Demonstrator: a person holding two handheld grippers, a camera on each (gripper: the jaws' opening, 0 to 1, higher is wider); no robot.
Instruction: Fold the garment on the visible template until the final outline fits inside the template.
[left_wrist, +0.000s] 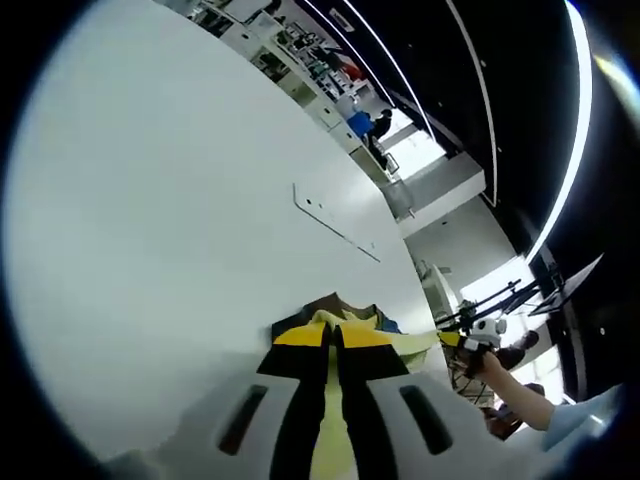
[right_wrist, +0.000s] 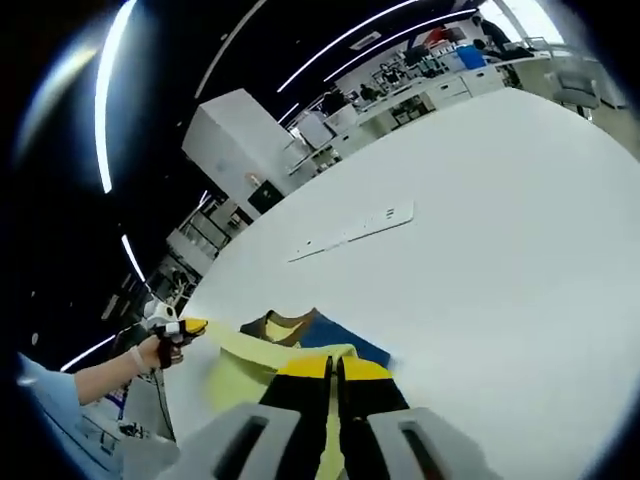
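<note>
- Garment (right_wrist: 290, 345) (yellow and blue, with a brown neck opening) lies bunched on the white table (right_wrist: 480, 220), much of it hidden behind the jaws.
- Its stretched yellow edge runs across between the two grippers; the rest of its shape is hard to make out.
- Left gripper (left_wrist: 333, 338) has its jaws closed on yellow cloth.
- Right gripper (right_wrist: 333, 367) likewise pinches the cloth.
- No template outline can be made out; a thin white strip (right_wrist: 352, 231) lies farther off.

Soft yellow-and-blue cloth garment (right_wrist: 300, 345) lies on a smooth matt white table (right_wrist: 480, 230).
</note>
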